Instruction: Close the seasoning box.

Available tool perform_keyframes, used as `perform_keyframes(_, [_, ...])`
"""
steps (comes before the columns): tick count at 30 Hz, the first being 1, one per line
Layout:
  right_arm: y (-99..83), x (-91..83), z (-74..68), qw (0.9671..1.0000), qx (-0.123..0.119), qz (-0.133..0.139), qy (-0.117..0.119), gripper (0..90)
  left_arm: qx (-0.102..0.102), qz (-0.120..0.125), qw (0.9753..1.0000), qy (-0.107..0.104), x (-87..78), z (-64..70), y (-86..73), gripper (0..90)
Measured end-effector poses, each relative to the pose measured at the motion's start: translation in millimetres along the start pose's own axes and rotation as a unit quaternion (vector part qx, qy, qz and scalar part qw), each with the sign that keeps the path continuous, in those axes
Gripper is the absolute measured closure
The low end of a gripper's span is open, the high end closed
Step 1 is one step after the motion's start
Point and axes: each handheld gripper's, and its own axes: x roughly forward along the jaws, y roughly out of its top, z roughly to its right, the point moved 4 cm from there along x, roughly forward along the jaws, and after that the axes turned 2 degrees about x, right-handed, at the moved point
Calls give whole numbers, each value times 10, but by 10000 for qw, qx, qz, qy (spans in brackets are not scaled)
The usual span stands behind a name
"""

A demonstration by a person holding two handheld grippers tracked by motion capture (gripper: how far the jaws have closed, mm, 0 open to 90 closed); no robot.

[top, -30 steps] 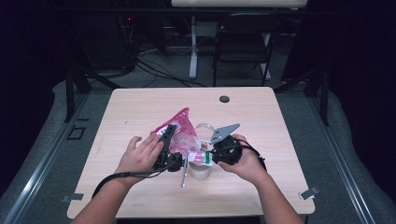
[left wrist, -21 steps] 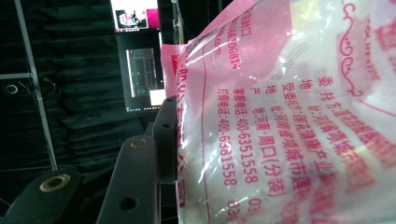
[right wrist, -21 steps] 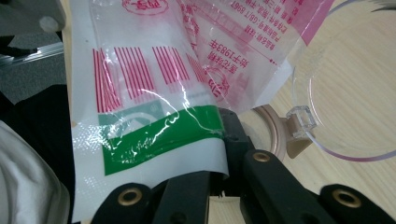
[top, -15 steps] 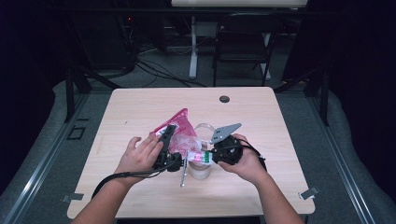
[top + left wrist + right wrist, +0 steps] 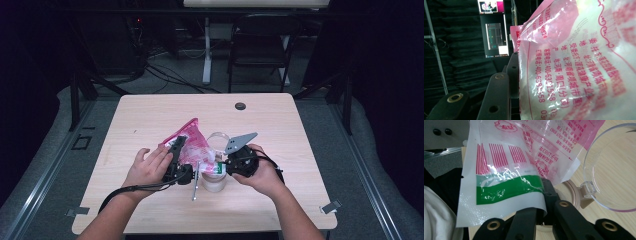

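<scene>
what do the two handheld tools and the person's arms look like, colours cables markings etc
Both tools are black. The left tool trails a black cable along the forearm. The right tool carries a grey three-cornered plate on top. Seen close up, the black jaws have brass-coloured rivets. The forearms are bare, with no sleeves or gloves visible.

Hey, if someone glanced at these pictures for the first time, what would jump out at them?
First, the crinkly pink-and-white printed plastic bag held up near the middle of the light wooden table, pinched between the left gripper and the right gripper. Next, directly beneath it, the beige jar with its clear round hinged lid flipped open. A thin metal spoon lies beside the jar.
</scene>
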Motion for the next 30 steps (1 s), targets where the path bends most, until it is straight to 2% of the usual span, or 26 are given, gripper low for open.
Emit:
perform_keyframes(10, [-3, 18, 0, 10000, -5, -14, -38, 900, -113, -50, 9999, -81, 6, 41, -14, 634])
perform_keyframes(11, [-4, 20, 0, 10000, -6, -18, -39, 900, -125, -53, 9999, -70, 6, 44, -15, 635])
perform_keyframes(12, [-5, 22, 1, 10000, -9, -24, -38, 900, -162, 60, 9998, 37, 24, 55, -15, 635])
perform_keyframes(13, [-6, 25, 1, 10000, -6, -24, -39, 900, -142, -79, 9998, -90, 4, 53, -15, 635])
perform_keyframes(19, [-10, 33, 11, 10000, -2, -27, -67, 900, -203, -34, 9998, -76, 18, 67, -14, 635])
perform_keyframes(21, [-10, 31, 12, 10000, -9, -32, -69, 900, -263, -86, 9995, -174, 13, 78, -17, 636])
perform_keyframes(30, [-12, 42, 11, 9999, -3, -47, -96, 900, -385, -65, 9990, -215, 24, 110, -25, 639])
